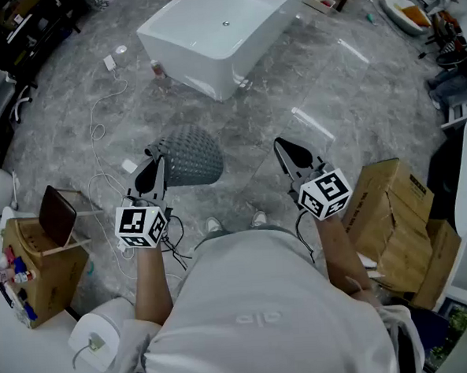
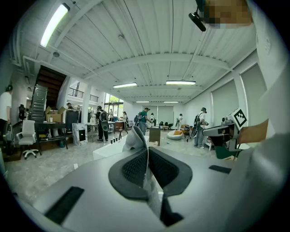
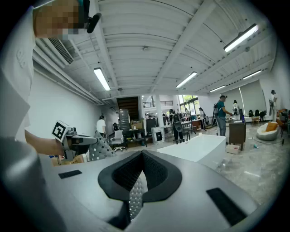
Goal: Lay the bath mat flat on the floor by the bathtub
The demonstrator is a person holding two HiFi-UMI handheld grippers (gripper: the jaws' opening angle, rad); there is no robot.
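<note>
Left claw (image 1: 155,153) and right claw (image 1: 281,146) are both pinching the bath mat (image 1: 191,157), which is hanging bunched in the air, well apart from the bathtub (image 1: 224,28). Best move is probably walking closer, spreading the hands to pull it taut, then lowering it evenly onto the floor (image 1: 238,126).

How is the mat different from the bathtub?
The mat is gray and bumpy; the bathtub is white and smooth. The mat hangs bunched from the left gripper, off the floor; the bathtub stands on the floor. The mat looks much smaller than the bathtub.
</note>
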